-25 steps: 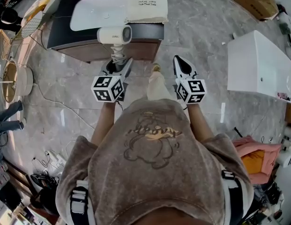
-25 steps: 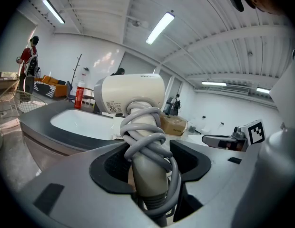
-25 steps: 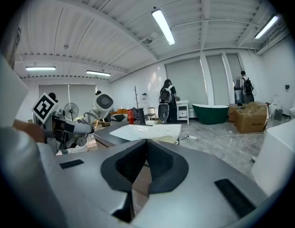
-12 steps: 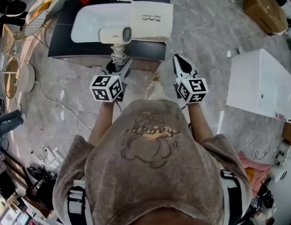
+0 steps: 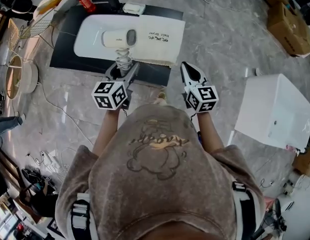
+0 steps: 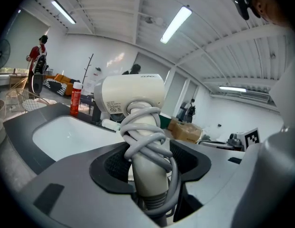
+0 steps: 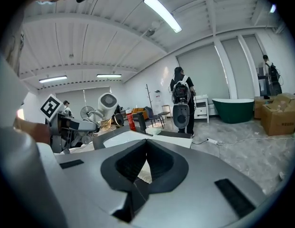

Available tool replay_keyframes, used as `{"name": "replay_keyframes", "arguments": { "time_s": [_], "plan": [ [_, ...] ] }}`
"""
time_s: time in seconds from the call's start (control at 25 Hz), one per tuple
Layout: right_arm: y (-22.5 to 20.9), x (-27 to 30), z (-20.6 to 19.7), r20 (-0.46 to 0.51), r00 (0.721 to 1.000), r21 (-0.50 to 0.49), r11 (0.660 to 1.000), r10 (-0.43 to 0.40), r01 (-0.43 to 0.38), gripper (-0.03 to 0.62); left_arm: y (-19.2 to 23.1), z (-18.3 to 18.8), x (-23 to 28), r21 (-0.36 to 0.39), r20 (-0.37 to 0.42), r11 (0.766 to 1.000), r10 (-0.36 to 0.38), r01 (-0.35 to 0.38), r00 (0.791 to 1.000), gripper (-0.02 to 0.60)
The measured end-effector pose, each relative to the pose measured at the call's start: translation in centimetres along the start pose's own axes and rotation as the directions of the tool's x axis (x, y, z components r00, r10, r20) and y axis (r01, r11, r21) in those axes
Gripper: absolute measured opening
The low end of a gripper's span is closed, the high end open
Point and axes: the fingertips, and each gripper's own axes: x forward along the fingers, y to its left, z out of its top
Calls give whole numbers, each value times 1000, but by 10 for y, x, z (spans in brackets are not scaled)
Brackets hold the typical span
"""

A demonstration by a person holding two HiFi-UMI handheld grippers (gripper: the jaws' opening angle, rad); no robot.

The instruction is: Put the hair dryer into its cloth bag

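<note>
Grey marble floor (image 5: 220, 44) all round, and a low dark counter (image 5: 62, 54) carrying a white tray (image 5: 90, 31) with the cloth bag (image 5: 157, 39) flat at its right end. The left gripper (image 5: 124, 70) is clamped on the dryer's (image 5: 117, 38) cord-wrapped handle at the near edge. The handle runs away from the person, the barrel lies crosswise over the tray, and its grilled end faces the bag. The right gripper (image 5: 191, 74) is closed and empty, short of the counter.
</note>
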Motion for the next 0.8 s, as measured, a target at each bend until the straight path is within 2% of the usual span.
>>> {"name": "replay_keyframes", "arguments": {
  "time_s": [0.16,0.36,0.56,0.8],
  "plan": [
    [-14,19,2,-29,998,-19,998,54,-55,0,2,10,17,-29,22,999,29,-29,999,261],
    [-21,42,6,-41,996,-47,995,83,-85,0,18,15,25,-38,17,997,66,-66,998,261],
    [-23,58,10,-47,996,-49,996,77,-79,0,32,21,30,-31,6,997,69,-68,998,261],
    [-23,66,17,-41,999,-41,999,32,-34,0,41,27,33,-6,-13,1000,30,-30,999,261]
  ]
}}
